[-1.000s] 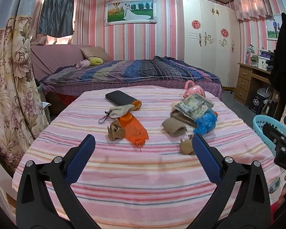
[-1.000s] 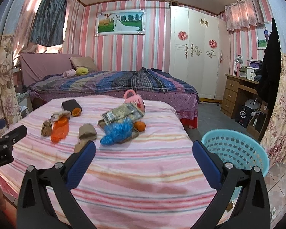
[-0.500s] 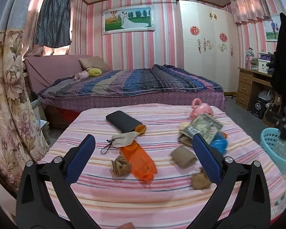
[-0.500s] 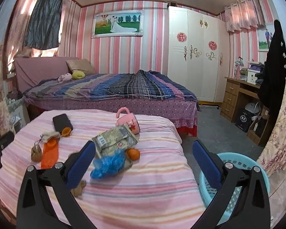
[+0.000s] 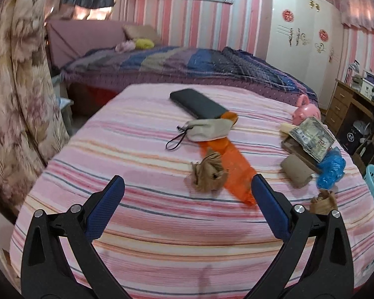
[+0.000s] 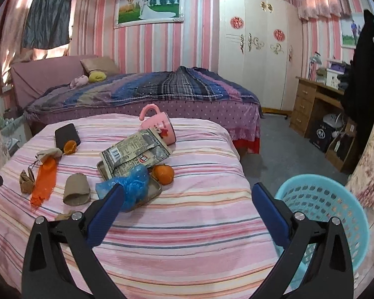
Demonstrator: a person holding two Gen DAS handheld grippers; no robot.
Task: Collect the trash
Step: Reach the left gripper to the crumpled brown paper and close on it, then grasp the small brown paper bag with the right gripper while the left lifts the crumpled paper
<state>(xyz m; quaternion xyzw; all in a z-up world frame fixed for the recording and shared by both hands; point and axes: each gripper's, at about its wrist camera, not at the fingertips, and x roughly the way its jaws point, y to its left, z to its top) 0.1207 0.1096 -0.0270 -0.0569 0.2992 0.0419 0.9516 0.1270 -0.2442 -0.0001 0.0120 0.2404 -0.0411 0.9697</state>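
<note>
Trash lies on the pink striped table (image 5: 162,224): a crumpled brown paper ball (image 5: 208,170), an orange plastic wrapper (image 5: 233,167), a brown paper cup on its side (image 5: 296,170), a blue plastic bag (image 5: 332,165), a second small paper wad (image 5: 323,200) and a printed snack bag (image 6: 134,153). My left gripper (image 5: 187,189) is open and empty, just short of the paper ball. My right gripper (image 6: 188,196) is open and empty over the table's near right part; its left finger overlaps the blue bag (image 6: 129,185). A light blue basket (image 6: 329,211) stands on the floor to the right.
A black wallet (image 5: 198,103), a beige pouch (image 5: 207,129), a pink mug (image 6: 158,125), an orange (image 6: 163,173) and a metal tray (image 6: 152,190) also lie on the table. A bed (image 6: 149,89) is behind, a floral curtain (image 5: 15,87) left, a wooden desk (image 6: 314,104) right.
The left gripper has tilted down and moved closer to the paper ball and orange wrapper. The right gripper's view has lowered toward the table and basket. Both stay open.
</note>
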